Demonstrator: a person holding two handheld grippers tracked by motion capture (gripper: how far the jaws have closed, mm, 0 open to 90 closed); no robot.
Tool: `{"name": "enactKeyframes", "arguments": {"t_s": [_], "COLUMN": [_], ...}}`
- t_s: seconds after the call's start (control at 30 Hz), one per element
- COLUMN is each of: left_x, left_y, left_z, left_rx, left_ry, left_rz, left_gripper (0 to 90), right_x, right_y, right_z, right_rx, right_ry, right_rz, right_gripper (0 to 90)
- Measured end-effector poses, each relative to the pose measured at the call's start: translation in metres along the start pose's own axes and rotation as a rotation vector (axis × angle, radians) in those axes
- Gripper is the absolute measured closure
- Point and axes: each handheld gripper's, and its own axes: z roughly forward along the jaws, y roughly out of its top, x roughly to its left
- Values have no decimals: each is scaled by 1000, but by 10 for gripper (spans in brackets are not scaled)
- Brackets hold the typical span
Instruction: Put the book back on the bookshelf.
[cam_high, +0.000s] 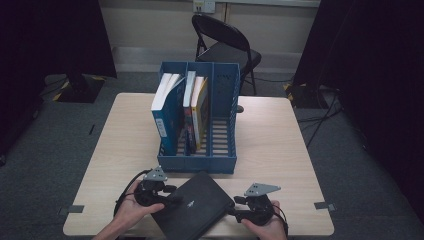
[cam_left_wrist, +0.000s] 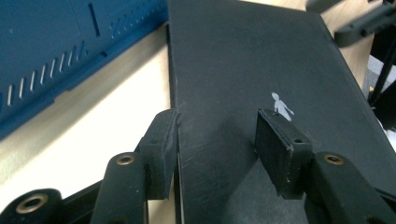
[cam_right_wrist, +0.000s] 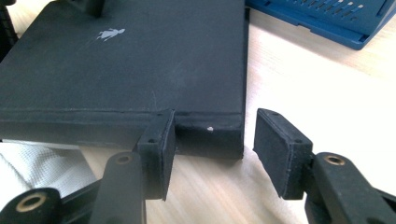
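Tabletop (cam_high: 280, 145) carries a blue file rack (cam_high: 222, 107) at its middle, and just before that, against the near edge, the black book (cam_high: 192, 210) lies flat and skewed, long axis running from near-left to far-right. Left gripper (cam_left_wrist: 217, 140) straddles its left edge, jaws half-open, unclamped. Right gripper (cam_right_wrist: 215, 140) faces its right corner, jaws half-open around nothing.

Left hand-held gripper (cam_high: 162, 192) and right hand-held gripper (cam_high: 245, 209): bodies are showing matte black, each carrying a grey three-cornered plate on top. Black cables are trailing from both. Jaws are ending in flat rectangular black pads (cam_left_wrist: 280, 151), each with small screw holes; brass-coloured rivets are sitting in the jaw links. Forearms are showing bare.
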Motion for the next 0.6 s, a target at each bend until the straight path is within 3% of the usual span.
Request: {"name": "enactKeyframes", "arguments": {"t_s": [0.23, 0.37, 0.43, 0.5, 0.6], "left_x": [-6, -1, 3, 4, 5], "left_y": [-14, -16, -13, -7, -2], "left_z": [-15, -18, -11, -5, 1], "left_rx": [34, 26, 14, 14, -5], "left_ry": [-34, -58, -48, -11, -9], "left_rz": [1, -24, -44, -57, -62], "left_gripper": [552, 594, 555, 426, 440], "right_x": [-7, -9, -11, -11, -13], "right_y": [11, 16, 18, 20, 21], "right_z": [8, 12, 14, 16, 18], "right_rx": [-1, 0, -3, 0, -1], "right_ry": [-24, -36, -32, -33, -27], "right_rz": [0, -15, -9, -12, -5], "right_gripper": [488, 489, 489, 489, 489]}}
